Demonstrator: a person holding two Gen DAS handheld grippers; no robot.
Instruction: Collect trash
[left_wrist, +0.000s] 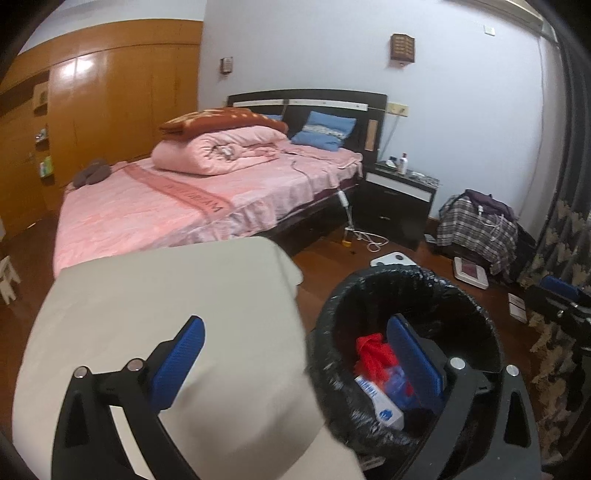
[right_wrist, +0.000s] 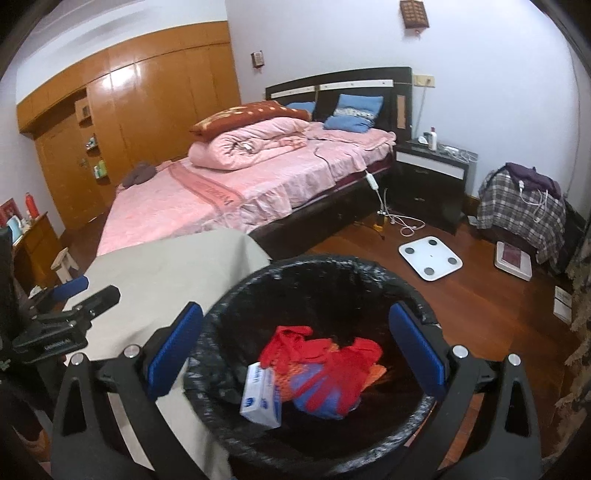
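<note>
Both tools stood fully open and held nothing. The left tool hovered over the counter's right edge, its right finger above the bin's mouth. The right tool straddled the black-lined bin, which stood on the floor against that edge. Inside lay the trash: red wrapping, a white carton and a blue piece.

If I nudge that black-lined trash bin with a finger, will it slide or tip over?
Probably slide: the trash bin stands on smooth wooden floor. It looks light, holding only a small white box and red wrappers, so a high push on the rim could tip it. The loose bag liner would likely crumple rather than give firm contact.
</note>
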